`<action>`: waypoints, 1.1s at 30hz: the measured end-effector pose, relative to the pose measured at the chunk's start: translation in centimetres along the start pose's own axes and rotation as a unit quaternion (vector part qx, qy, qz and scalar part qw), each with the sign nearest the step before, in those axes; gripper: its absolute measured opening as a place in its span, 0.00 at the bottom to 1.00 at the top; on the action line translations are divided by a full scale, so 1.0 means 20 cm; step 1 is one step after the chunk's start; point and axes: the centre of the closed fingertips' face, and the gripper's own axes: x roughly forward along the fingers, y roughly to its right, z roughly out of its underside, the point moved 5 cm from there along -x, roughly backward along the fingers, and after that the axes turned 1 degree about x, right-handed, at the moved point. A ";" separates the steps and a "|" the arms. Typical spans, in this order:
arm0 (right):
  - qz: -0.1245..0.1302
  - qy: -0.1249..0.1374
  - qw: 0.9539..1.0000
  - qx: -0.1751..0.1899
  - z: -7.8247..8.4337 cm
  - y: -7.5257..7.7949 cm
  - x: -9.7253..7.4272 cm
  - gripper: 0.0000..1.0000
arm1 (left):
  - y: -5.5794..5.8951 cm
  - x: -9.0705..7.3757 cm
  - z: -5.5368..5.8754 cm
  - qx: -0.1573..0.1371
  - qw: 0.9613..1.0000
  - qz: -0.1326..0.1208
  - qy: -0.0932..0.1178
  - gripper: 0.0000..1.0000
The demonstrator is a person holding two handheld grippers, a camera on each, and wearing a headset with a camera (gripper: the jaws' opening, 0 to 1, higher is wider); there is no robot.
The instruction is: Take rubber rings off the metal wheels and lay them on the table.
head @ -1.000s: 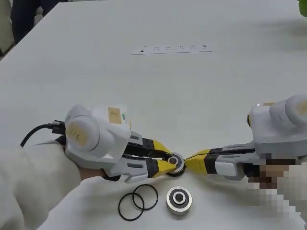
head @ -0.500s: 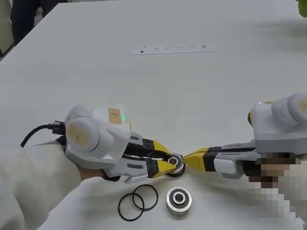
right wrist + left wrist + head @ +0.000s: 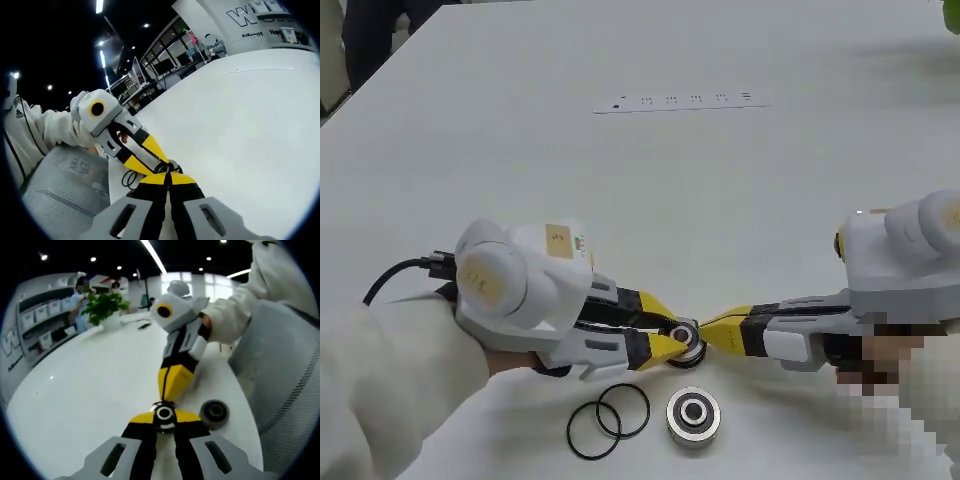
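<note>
Hidden: the small silver metal wheel (image 3: 689,338) is mostly covered by yellow jaw tips in the head view. I cannot tell whether a rubber ring sits on its rim. In the right gripper view only a sliver of this wheel (image 3: 173,163) shows past the tips. A cream sleeve (image 3: 380,390) covers the near left corner of the white table (image 3: 650,200).

Left gripper (image 3: 677,339): clenched on the small silver metal wheel, one jaw at each side, with the wheel's dark hub (image 3: 164,413) facing its camera.

Right gripper (image 3: 712,331): jaws pressed together, tips touching the side of the held wheel that faces away from the left gripper. Whether any rubber is pinched between them is too small to make out.

Meeting point: the two grippers lie tip to tip, low over the table, with the wheel between them.

Second metal wheel (image 3: 693,415): lies flat on the table, just nearer the person than the held wheel and apart from both grippers.

Two thin black rubber rings (image 3: 608,422): lie flat and overlapping, just left of the second metal wheel and below the left gripper's jaws.

Edges: in the left gripper view the second metal wheel (image 3: 215,411) lies near the table's near edge, with grey mesh (image 3: 285,385) beyond.

Open room: bare tabletop stretches ahead to a flat white power strip (image 3: 682,101), well apart from the work.
</note>
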 end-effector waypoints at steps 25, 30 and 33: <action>-0.003 -0.002 1.000 -0.019 -0.01 -0.02 0.01 0.00 | 0.00 0.00 0.00 0.000 1.000 -0.001 0.000 0.13; -0.023 0.015 0.999 -0.018 -0.03 -0.05 0.02 0.00 | 0.00 0.00 0.00 0.001 1.000 -0.001 0.000 0.13; -0.009 0.014 0.999 -0.029 -0.05 -0.05 0.02 0.00 | 0.00 0.00 0.00 0.001 1.000 -0.002 0.000 0.13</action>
